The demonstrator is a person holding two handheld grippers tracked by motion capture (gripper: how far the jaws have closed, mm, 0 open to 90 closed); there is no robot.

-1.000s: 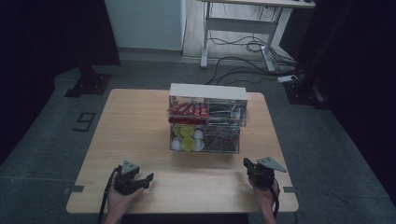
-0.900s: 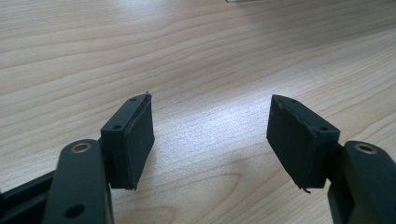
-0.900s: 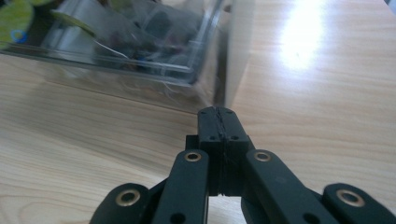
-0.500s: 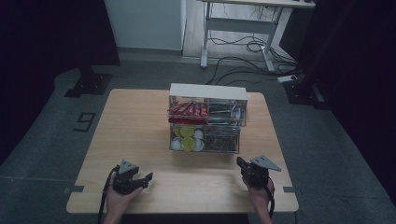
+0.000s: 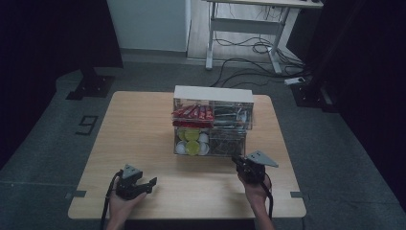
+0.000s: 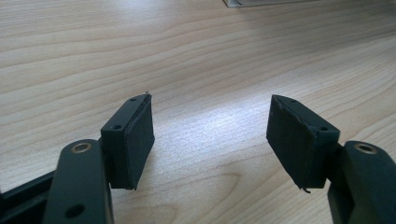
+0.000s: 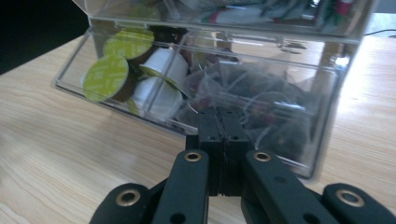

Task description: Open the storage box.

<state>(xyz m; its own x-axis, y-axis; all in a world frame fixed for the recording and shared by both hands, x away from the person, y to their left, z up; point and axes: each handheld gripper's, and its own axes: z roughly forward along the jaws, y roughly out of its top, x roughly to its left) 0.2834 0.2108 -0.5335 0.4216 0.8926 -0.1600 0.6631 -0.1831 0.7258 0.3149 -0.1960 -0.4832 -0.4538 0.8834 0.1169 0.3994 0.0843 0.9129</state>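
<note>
High view: a clear two-tier organiser (image 5: pixel 213 125) with a white top stands at the centre of the wooden table (image 5: pixel 143 129); its upper tier holds red packets (image 5: pixel 192 113) at left, its lower tier green- and white-lidded capsules (image 5: pixel 191 142) at left and a compartment of sachets (image 5: pixel 227 142) at right. The right claw (image 5: pixel 238 162), carrying a grey three-cornered plate, sits in the lower right of the frame just before the organiser's lower right compartment, held by a hand (image 5: pixel 256 189) entering from the bottom edge. The left claw (image 5: pixel 149 183) lies in the lower left, well apart from the organiser, low over bare table. Left gripper view: the left claw (image 6: pixel 210 135) stands with its two black jaws wide apart, nothing between them, above pale wood grain. Right gripper view: the right claw (image 7: pixel 219 122) has its jaws pressed together with nothing between them, the tips at the clear front wall of the lower right compartment; whether they touch it cannot be told. The capsules (image 7: pixel 130 70) fill the upper left of the frame, the sachets (image 7: pixel 261 107) the centre right.
</note>
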